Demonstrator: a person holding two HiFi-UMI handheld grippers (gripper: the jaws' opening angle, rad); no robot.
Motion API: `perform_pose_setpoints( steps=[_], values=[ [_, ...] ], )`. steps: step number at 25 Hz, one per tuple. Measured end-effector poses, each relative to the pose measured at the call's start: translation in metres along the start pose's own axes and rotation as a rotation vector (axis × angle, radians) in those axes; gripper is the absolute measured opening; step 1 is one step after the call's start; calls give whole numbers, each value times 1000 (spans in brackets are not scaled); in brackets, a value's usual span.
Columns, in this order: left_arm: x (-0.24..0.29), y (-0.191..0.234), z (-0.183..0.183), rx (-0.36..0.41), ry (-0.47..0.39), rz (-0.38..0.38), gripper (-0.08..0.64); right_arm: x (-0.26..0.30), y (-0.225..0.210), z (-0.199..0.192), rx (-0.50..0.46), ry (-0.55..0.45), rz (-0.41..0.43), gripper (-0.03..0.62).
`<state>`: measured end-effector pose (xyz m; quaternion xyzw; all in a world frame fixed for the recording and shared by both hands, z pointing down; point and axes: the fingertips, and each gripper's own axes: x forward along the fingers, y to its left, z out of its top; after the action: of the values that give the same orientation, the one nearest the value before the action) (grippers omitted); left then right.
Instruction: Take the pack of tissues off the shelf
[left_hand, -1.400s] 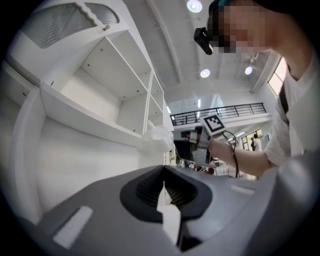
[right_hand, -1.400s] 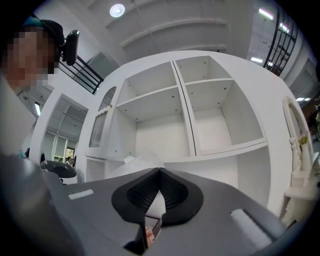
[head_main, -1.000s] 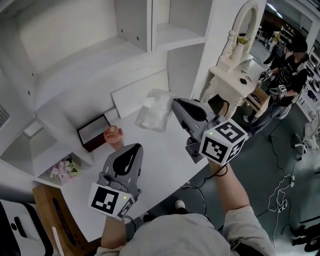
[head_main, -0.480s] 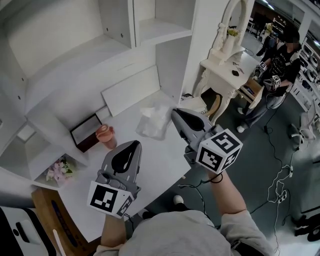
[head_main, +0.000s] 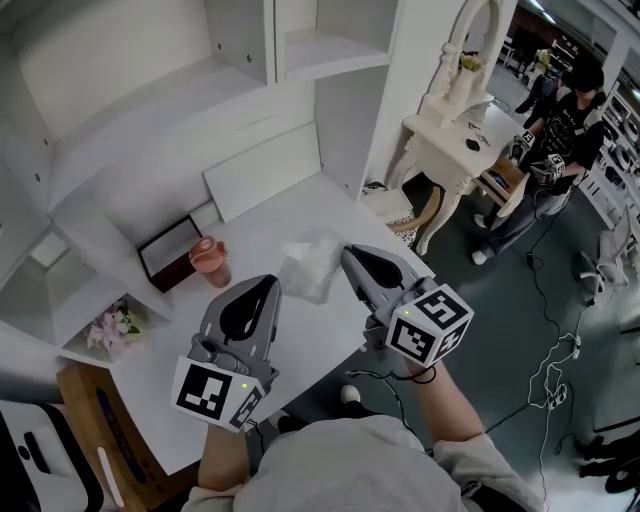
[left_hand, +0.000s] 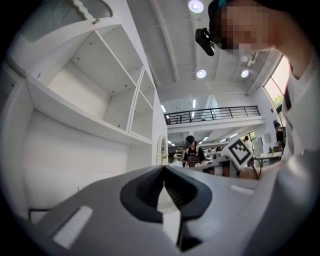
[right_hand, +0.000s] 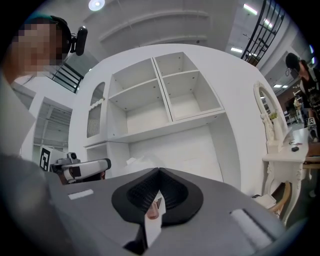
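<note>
- Right gripper (head_main: 348, 256): jaws fully closed, pinching the near edge of the pack of tissues (head_main: 309, 271). The right gripper view showed the jaw tips meeting, with crumpled white wrapper (right_hand: 131, 161) bulging just beyond them.
- Change over the last second: the pack had been carried high, in front of the back panel of the unit. It then came down and nearer, gripper and pack moving as one. It ended low over the near part of the white desk top (head_main: 300, 205), right of the pink cup (head_main: 208, 261) and the dark box (head_main: 165, 251).
- Could not tell whether the pack's underside was touching the desk top or hanging just above it.
- Left gripper (head_main: 268, 288): jaws together with nothing between them, as its own view confirmed. It had stayed where it was, near-left of the pack and apart from it.
- Shelf (head_main: 150, 120) compartments above appeared bare in every view.
- Judgement: the pack was clear of the shelf, so the main part of the task looked done. What remained was probably settling it on the desk top and letting go. The pinch was on thin wrapper only, so a quick move could let it slip.
</note>
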<state>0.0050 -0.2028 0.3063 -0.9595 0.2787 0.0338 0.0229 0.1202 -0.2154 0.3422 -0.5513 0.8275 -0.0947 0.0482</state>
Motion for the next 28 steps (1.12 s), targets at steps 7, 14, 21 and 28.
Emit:
perform_pose_setpoints(
  steps=[7,14,21,28],
  values=[
    [-2,2,1,-2,-4,21,2,1,8,9,-16,-19,26,0],
    [-3,9,0,-4,-3,43,1,5,10,7,1,-17,45,0],
    [-3,9,-1,-7,-7,45,1,2,9,11,21,-39,56,2],
    [-2,7,-1,-9,-3,41,0,0,7,9,20,-35,50,2]
  ],
)
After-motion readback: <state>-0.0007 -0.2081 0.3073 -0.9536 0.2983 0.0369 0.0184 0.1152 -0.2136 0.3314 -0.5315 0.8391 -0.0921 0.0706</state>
